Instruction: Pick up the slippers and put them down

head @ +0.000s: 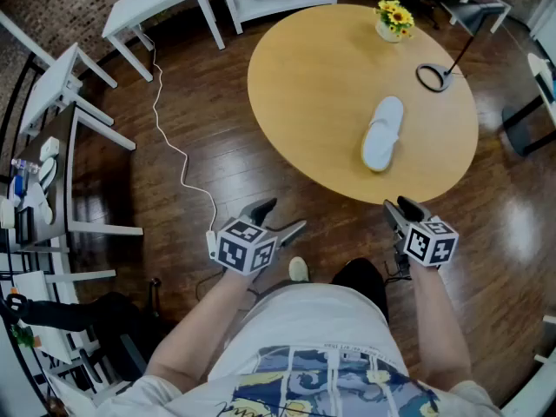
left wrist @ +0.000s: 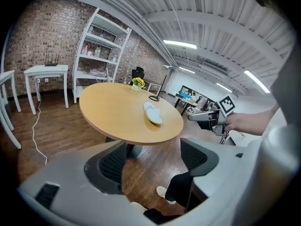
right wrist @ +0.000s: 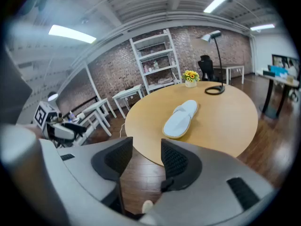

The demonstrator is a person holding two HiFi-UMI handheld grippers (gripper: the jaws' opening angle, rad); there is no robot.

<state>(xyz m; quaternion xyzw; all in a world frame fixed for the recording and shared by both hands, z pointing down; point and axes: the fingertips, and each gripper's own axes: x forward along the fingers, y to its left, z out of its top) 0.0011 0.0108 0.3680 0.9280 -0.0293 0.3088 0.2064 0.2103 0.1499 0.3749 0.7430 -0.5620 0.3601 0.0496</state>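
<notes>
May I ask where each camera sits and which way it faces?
Head view: on the head, steeply down onto round table; torso, forearms, left gripper, right gripper.
Left gripper view: along its open jaws, across the table; right gripper.
Right gripper view: along its open jaws, toward the table; left gripper.
All share the white slipper.

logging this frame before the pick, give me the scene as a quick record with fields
surface: round wooden table
target: white slippers, lying together near the table's near edge, untouched
other items: pot of yellow flowers and black desk lamp on the far side
left gripper: jaws apart, nothing between them, short of the table
right gripper: jaws apart, nothing between them, short of the table
task state: pick not yet begun
</notes>
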